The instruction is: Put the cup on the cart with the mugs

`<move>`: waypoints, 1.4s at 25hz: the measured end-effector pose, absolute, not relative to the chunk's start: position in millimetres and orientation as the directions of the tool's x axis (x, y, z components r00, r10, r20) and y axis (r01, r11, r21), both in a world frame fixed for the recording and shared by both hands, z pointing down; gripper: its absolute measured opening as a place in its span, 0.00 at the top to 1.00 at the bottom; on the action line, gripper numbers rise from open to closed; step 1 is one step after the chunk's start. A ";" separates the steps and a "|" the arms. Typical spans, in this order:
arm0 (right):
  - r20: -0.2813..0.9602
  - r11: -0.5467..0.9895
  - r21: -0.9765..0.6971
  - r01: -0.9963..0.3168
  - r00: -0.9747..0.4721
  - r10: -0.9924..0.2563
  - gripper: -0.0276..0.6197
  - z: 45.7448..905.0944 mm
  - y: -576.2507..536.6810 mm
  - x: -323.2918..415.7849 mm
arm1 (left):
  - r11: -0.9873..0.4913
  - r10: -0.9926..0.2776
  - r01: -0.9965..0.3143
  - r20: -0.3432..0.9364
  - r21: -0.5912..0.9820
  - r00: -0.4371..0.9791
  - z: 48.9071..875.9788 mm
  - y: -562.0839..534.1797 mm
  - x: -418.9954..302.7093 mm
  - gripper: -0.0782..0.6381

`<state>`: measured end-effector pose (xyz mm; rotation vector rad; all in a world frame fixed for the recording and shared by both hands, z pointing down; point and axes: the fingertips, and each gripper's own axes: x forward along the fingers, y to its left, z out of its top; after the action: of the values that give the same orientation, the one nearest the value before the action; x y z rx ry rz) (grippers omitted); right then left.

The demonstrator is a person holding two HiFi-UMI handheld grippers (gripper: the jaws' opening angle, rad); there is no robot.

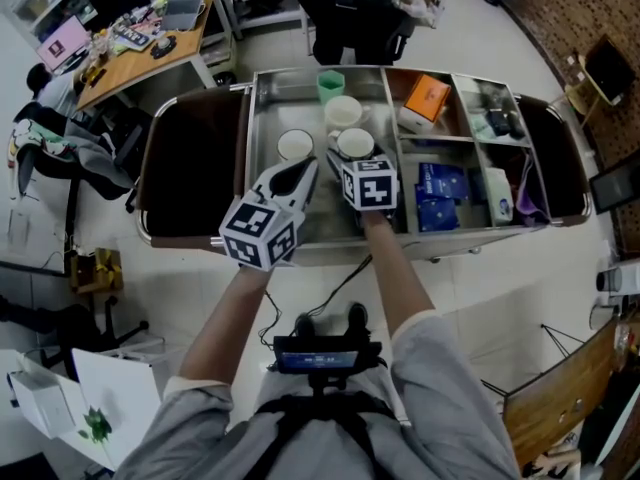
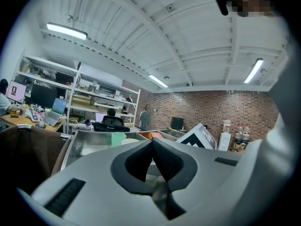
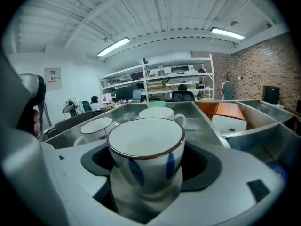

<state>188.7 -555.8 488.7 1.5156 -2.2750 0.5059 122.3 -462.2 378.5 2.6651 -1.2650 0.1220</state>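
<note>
A white cup (image 3: 146,149) with blue marks and a brown rim stands upright between the jaws of my right gripper (image 3: 146,171), which is shut on it. In the head view the cup (image 1: 355,143) is low over the cart's steel tray (image 1: 265,98), and my right gripper (image 1: 352,156) reaches in from the near side. Two white mugs (image 1: 295,145) (image 1: 343,111) and a green cup (image 1: 331,84) stand close by in the same tray. Left of the cup my left gripper (image 1: 300,173) hangs over the tray, jaws together and empty (image 2: 153,142).
To the right of the tray the cart has compartments with an orange box (image 1: 426,96), a white box (image 3: 228,123) and blue packs (image 1: 438,196). Dark bins sit at both ends of the cart. A desk (image 1: 130,53) and a chair (image 1: 355,18) stand beyond.
</note>
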 end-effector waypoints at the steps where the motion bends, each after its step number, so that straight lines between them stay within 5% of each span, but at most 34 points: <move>1: 0.492 0.364 -0.096 -0.926 -0.362 -0.792 0.32 493.0 -554.9 187.0 | -0.617 -0.759 -0.775 0.155 0.135 0.632 379.0 -461.8 122.1 0.89; 14: 0.495 0.347 -0.120 -0.930 -0.359 -0.791 0.30 507.3 -543.1 183.3 | -0.626 -0.748 -0.766 0.163 0.149 0.643 386.9 -450.6 121.8 0.89; 35: 0.281 0.381 -0.112 -0.918 -0.397 -0.874 0.26 405.8 -518.6 181.5 | -0.631 -0.754 -0.768 0.144 0.112 0.641 373.7 -428.0 108.2 0.89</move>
<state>181.5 -518.6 405.8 1.6137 -2.4601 0.3736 108.2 -428.0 373.7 2.6959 -1.2604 0.1252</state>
